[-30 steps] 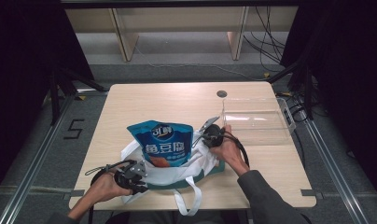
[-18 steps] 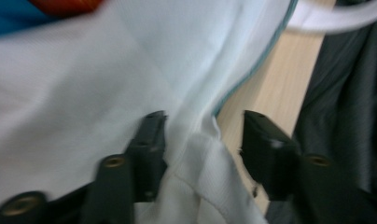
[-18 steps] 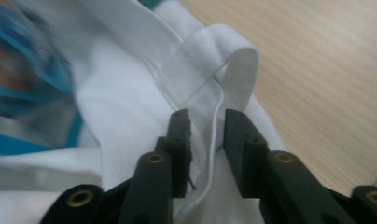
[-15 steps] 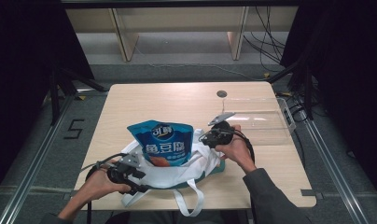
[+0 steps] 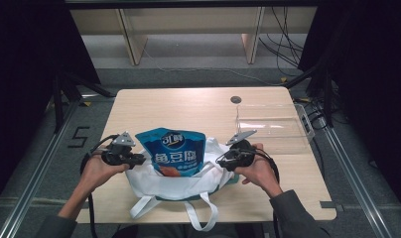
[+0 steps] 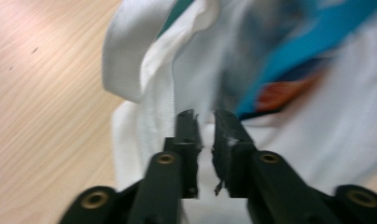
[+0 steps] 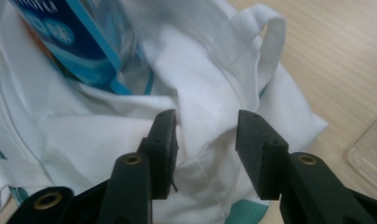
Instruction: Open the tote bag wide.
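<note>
White cloth is what both hands are working: the tote bag (image 5: 176, 186) lies open-mouthed at the near middle of the wooden table (image 5: 188, 106), and the blue snack pouch (image 5: 172, 152) stands in it, long axis upright, top well above the rim. On the left, the left gripper (image 5: 139, 159) sits right at the bag's left edge; its jaws have just been closing, and in the left gripper view they stand narrow with a fold of white fabric (image 6: 206, 154) caught between them. Across the pouch, the right gripper (image 5: 222, 162) hovers at the right rim; its jaws have just been opening and stand apart, cloth (image 7: 205, 135) lying between them, unpinched. So the pouch lies between the two tongs, left one committed. A clear tray (image 5: 273, 126) waits off to the right.
</note>
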{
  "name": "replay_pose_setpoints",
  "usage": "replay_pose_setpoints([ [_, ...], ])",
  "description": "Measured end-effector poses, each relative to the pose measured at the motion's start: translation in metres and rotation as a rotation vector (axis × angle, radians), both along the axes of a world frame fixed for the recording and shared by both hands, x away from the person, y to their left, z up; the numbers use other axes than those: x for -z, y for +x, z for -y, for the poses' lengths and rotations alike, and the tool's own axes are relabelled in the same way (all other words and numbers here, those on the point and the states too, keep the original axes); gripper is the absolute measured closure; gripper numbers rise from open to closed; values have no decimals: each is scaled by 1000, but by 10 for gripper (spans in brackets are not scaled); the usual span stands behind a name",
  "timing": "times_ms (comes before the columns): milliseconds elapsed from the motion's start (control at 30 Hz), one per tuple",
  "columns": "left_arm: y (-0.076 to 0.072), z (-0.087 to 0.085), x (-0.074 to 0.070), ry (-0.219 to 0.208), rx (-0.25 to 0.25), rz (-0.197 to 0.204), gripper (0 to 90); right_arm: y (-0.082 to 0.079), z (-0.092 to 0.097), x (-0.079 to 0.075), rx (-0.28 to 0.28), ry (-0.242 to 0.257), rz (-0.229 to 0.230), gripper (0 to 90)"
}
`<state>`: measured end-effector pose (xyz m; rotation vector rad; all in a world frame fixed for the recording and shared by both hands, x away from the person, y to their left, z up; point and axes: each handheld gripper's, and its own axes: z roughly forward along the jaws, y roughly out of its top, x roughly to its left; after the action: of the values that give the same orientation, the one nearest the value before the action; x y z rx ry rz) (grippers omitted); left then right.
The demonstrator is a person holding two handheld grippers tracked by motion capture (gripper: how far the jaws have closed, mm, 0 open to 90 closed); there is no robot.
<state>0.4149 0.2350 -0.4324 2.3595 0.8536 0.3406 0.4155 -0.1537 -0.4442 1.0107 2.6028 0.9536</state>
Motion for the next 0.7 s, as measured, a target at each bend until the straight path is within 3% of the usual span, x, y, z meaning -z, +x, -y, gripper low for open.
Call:
replay_pose_setpoints([
  [33, 7, -2, 6, 41, 2, -1, 852, -1, -2, 0, 18, -23, -33, 657],
  [67, 13, -5, 11, 79, 2, -31, 871, 0, -2, 3, -3, -54, -20, 683],
  [100, 18, -7, 20, 87, -14, -39, 884, 1, -2, 7, -12, -82, -8, 711],
  [200, 26, -12, 39, 57, -20, -70, 891, 4, 0, 13, -34, -113, -32, 785],
  [267, 28, -13, 42, 54, -25, -92, 891, 8, 1, 17, -45, -114, -47, 826],
  [467, 30, -9, 47, 64, -38, -74, 891, 19, -10, 31, -53, -158, -46, 855],
  [600, 39, -8, 48, 85, -47, -66, 892, 30, -11, 35, -25, -144, -36, 858],
  [700, 47, -8, 51, 66, -78, -65, 892, 39, -10, 36, -5, -119, -49, 858],
])
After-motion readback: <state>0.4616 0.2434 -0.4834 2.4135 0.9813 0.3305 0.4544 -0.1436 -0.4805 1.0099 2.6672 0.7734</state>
